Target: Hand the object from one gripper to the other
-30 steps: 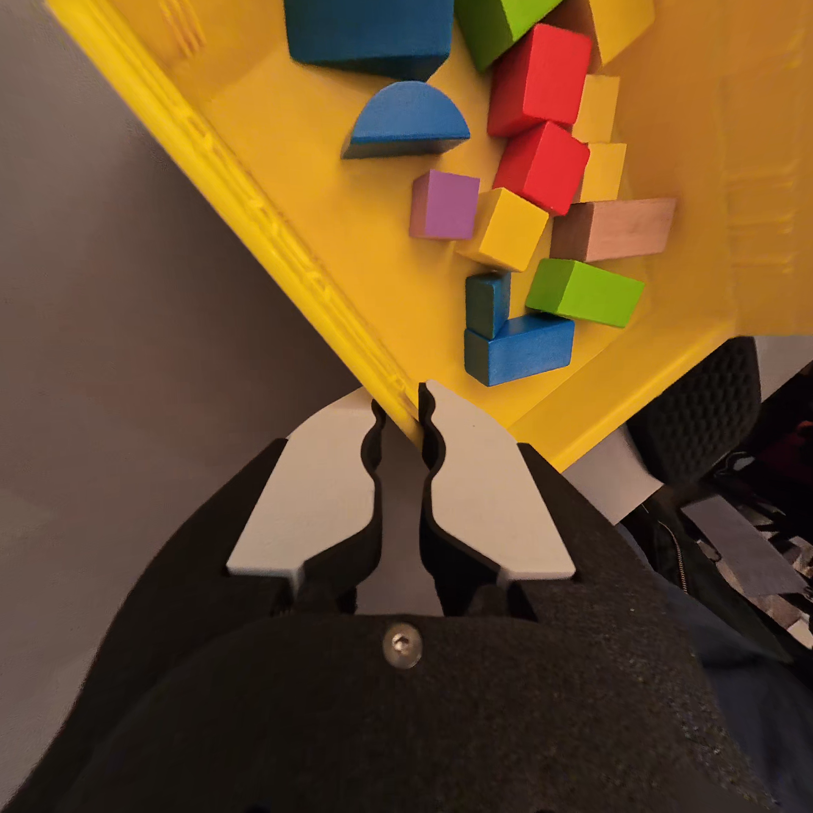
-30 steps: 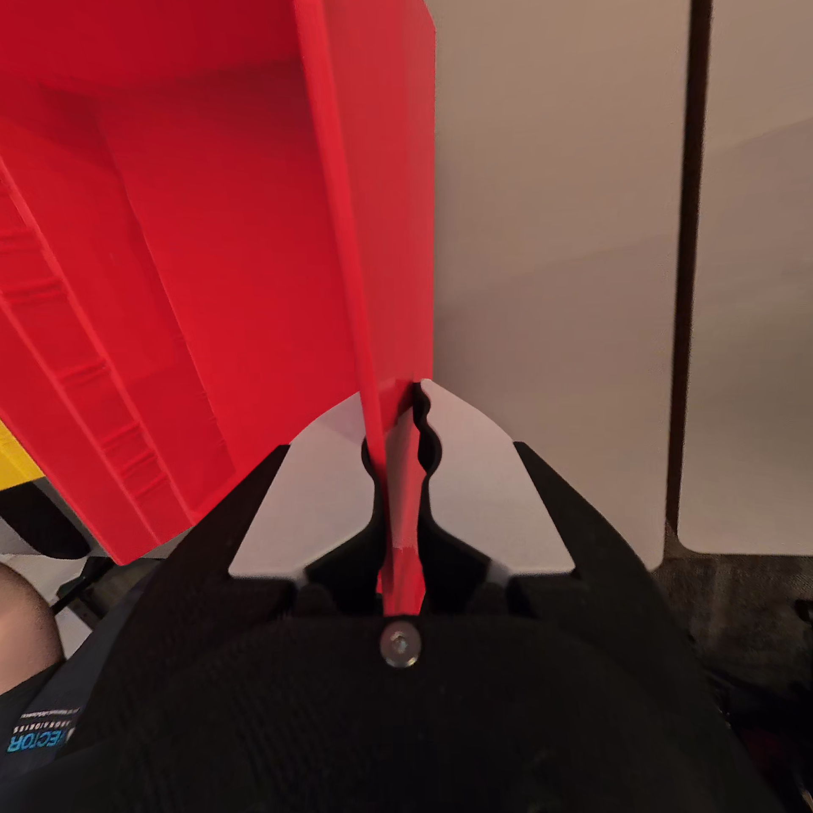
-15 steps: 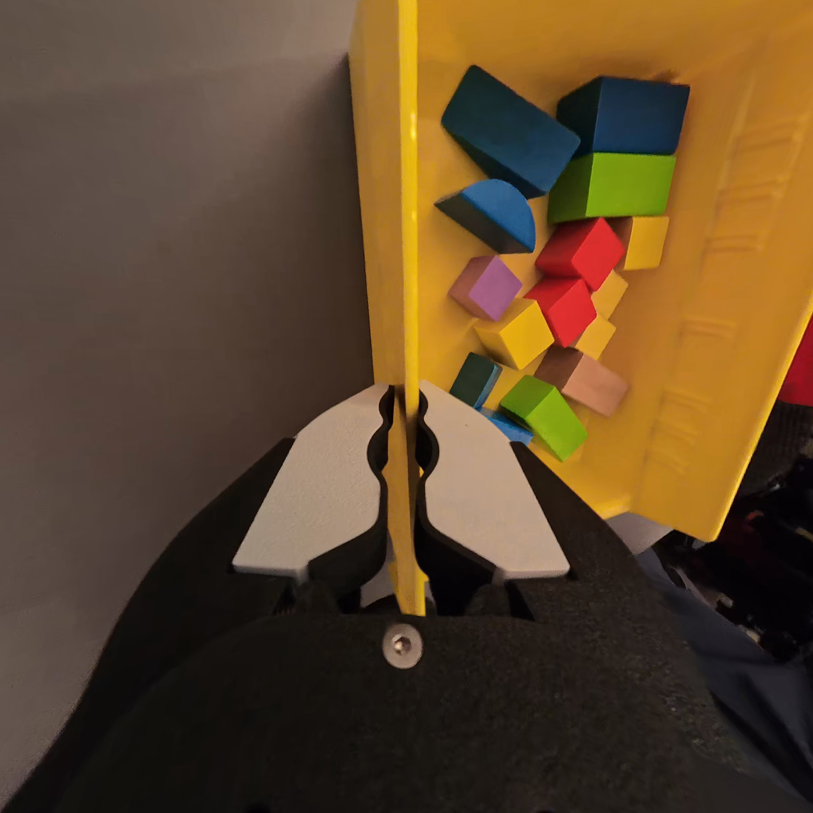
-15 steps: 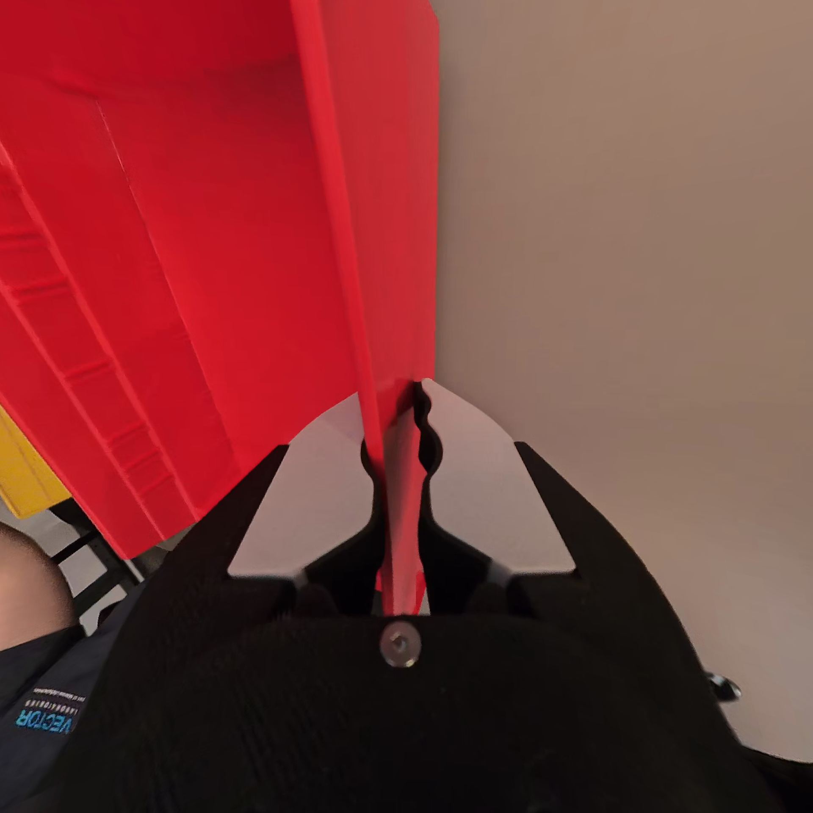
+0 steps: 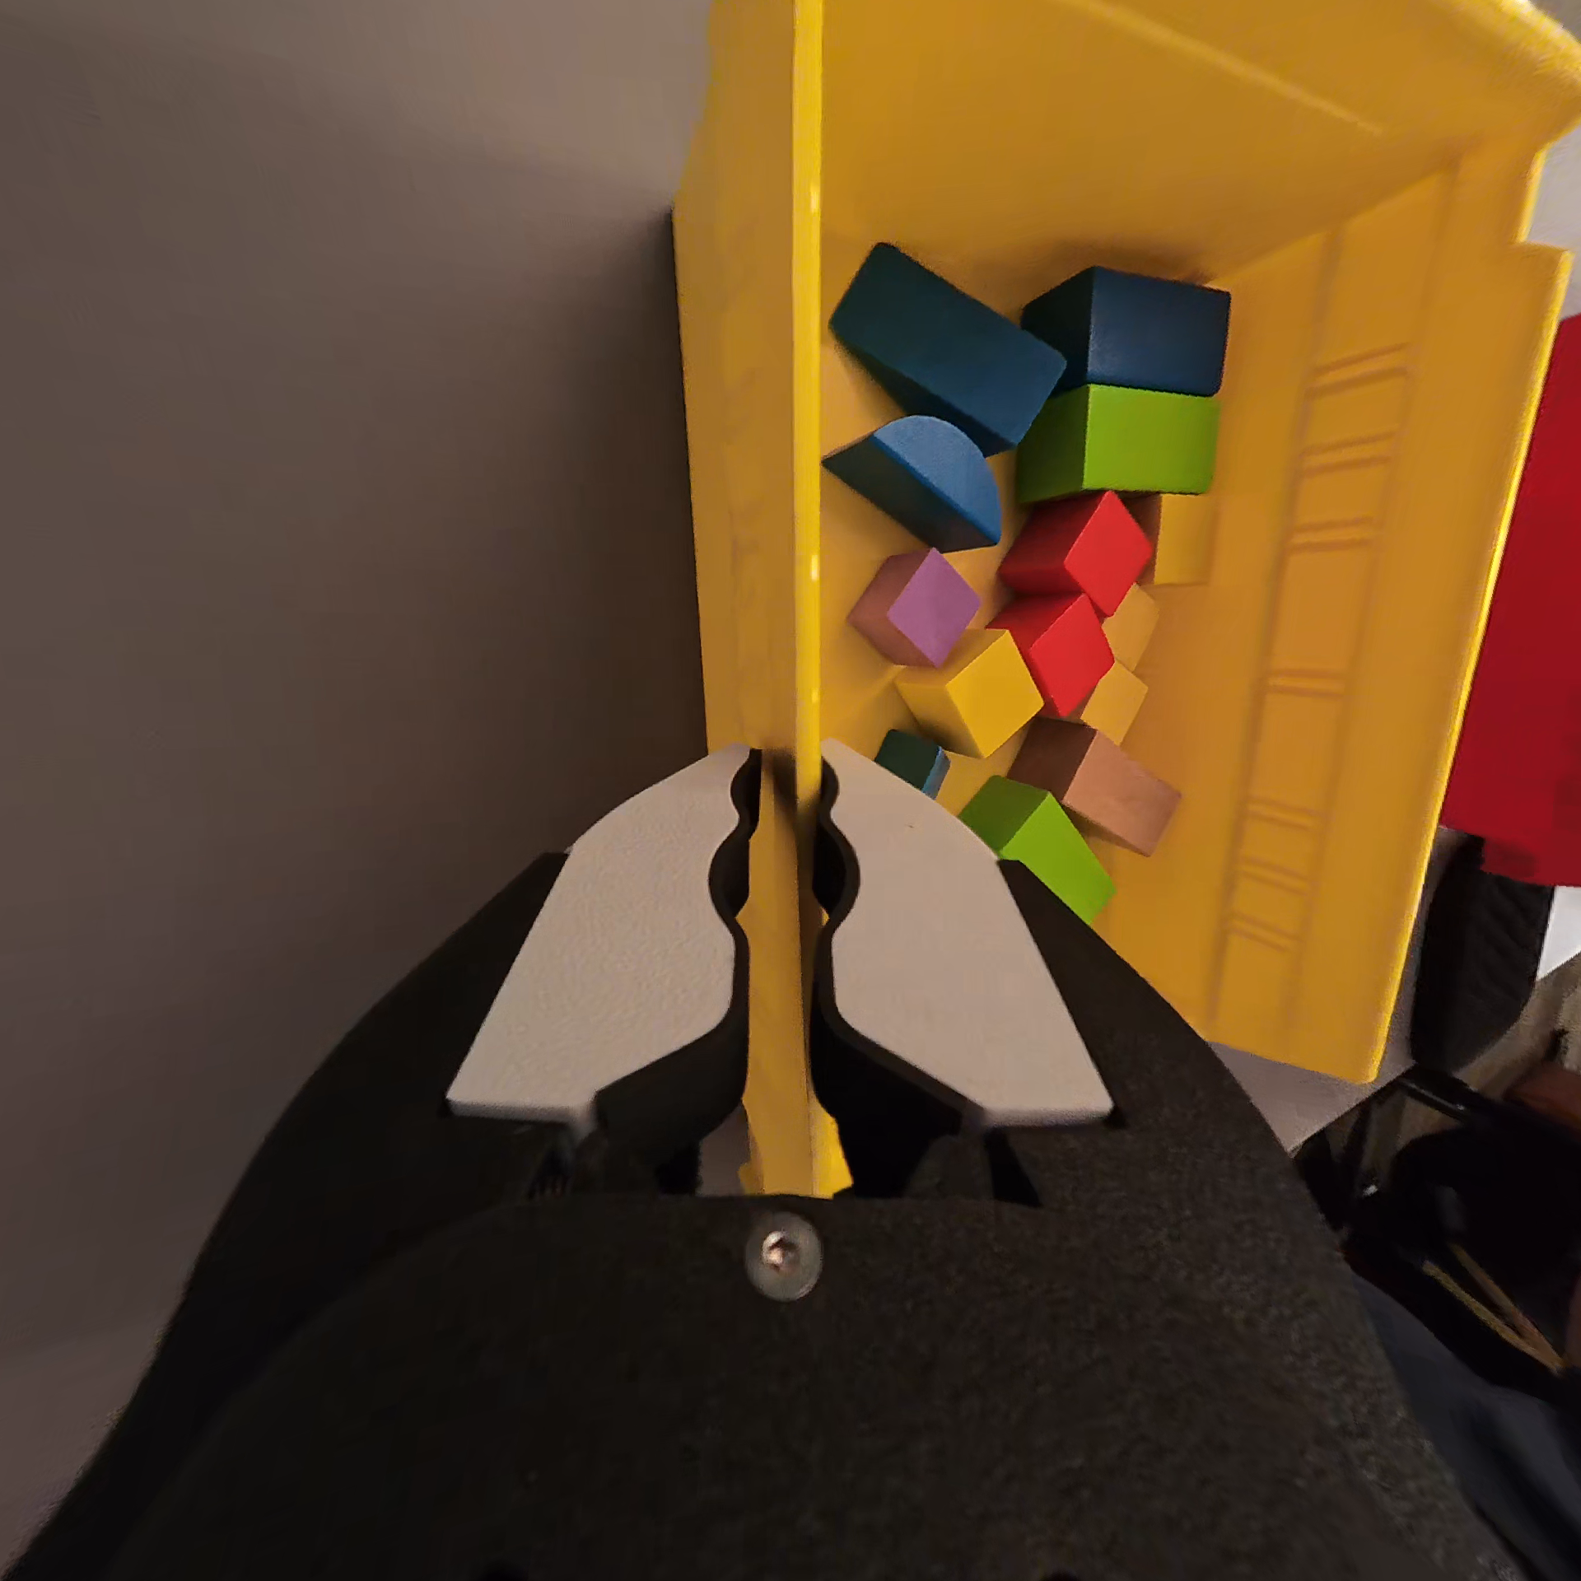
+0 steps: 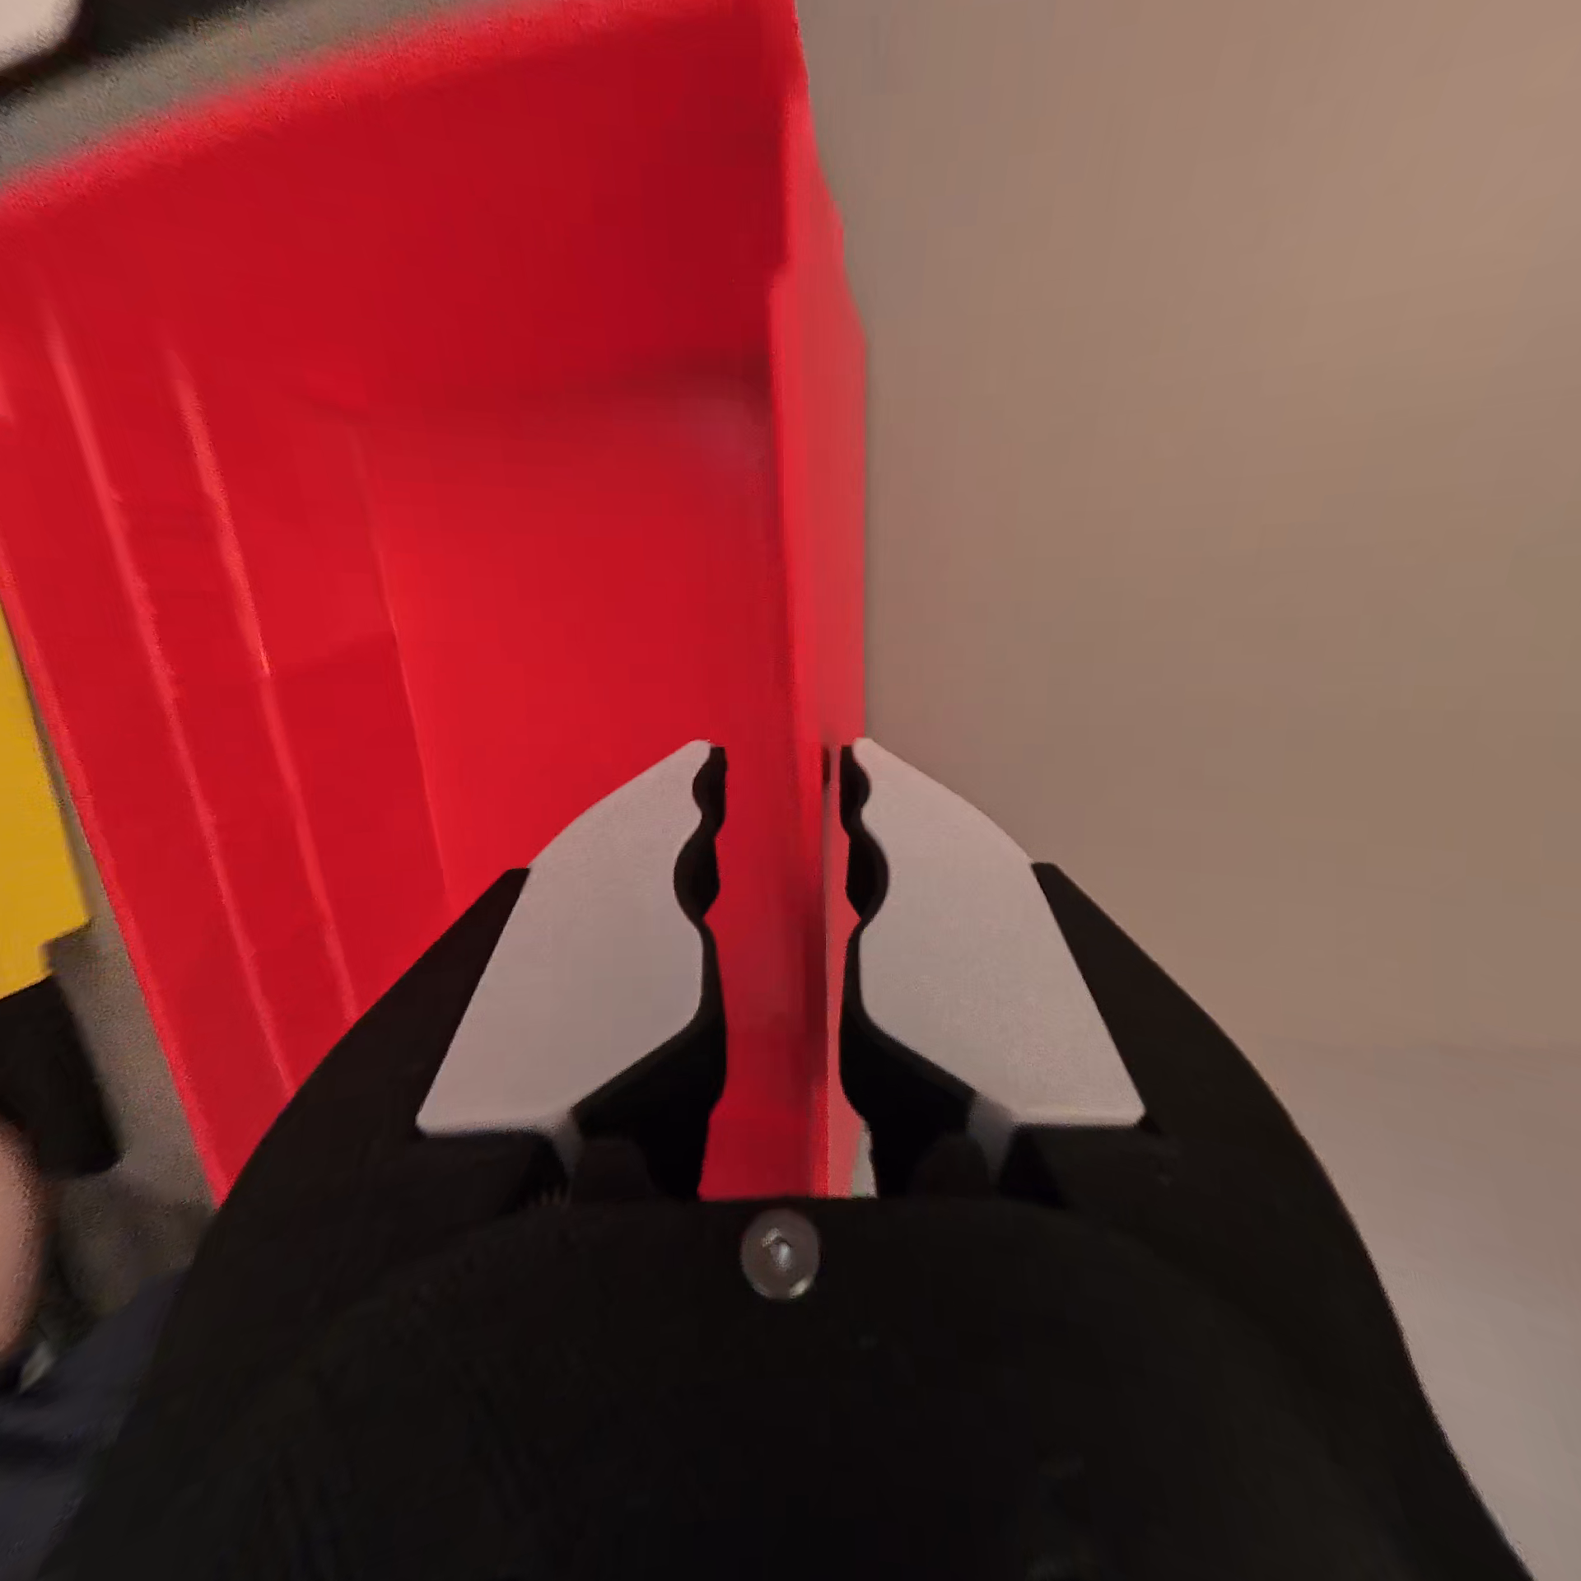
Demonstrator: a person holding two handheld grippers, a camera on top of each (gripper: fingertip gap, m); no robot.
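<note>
The left gripper [image 5: 787, 761] is clamped on the side wall of a yellow bin [image 5: 1335, 701], its two pale fingers [image 5: 624, 932] pressed against the thin edge between them. Just beyond the fingertips, inside the bin, lie wooden blocks: a green block [image 5: 1039, 843] and a brown block [image 5: 1104, 791] nearest, then yellow, red and purple cubes, a blue half-round block [image 5: 928, 479], and two dark blue blocks over a second green one farthest off. Only this view shows the blocks. The right gripper [image 6: 783, 757] stands apart, its fingers straddling the wall of a red bin [image 6: 470, 479] with a gap on each side; the picture is blurred. A strip of yellow shows at its left edge. No readable writing shows on either bin.
</note>
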